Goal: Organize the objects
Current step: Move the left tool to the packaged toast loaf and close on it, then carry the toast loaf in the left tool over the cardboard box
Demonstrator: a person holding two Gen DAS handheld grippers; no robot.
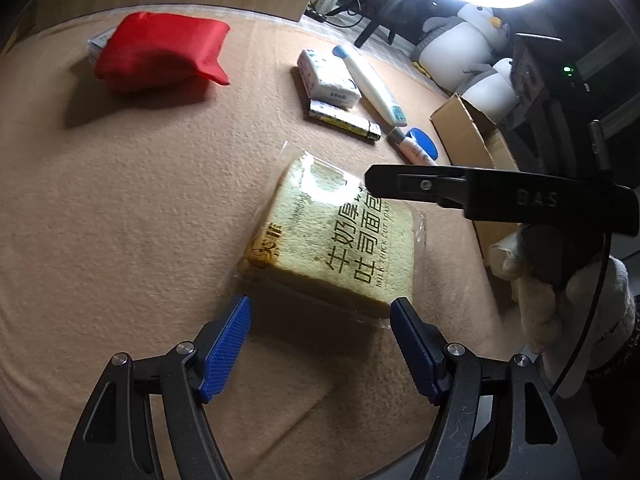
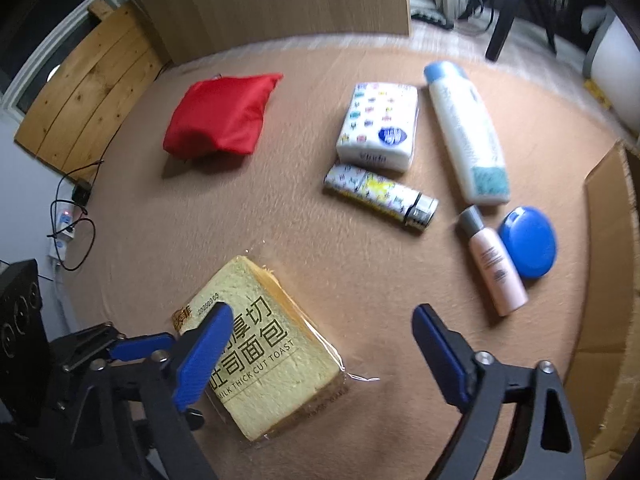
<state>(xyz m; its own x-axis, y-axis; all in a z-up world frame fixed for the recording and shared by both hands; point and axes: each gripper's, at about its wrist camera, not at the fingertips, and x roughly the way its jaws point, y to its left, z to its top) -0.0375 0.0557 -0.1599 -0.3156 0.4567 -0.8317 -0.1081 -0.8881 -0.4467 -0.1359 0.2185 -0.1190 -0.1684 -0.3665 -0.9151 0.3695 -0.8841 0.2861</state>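
Observation:
A wrapped slice of thick toast (image 1: 336,240) lies flat on the tan felt table; it also shows in the right wrist view (image 2: 264,344). My left gripper (image 1: 320,320) is open, its blue pads just short of the toast's near edge. My right gripper (image 2: 320,332) is open above the toast's right side; its left pad (image 2: 204,356) overlaps the toast. The right gripper's black body (image 1: 500,196) shows in the left wrist view over the toast's far corner. Neither gripper holds anything.
A red pouch (image 2: 220,120), tissue pack (image 2: 380,124), patterned lighter (image 2: 380,194), white bottle (image 2: 466,132), small pink bottle (image 2: 496,268) and blue round case (image 2: 528,242) lie farther back. A cardboard box (image 2: 608,280) stands at the table's right edge. Wooden boards stand behind.

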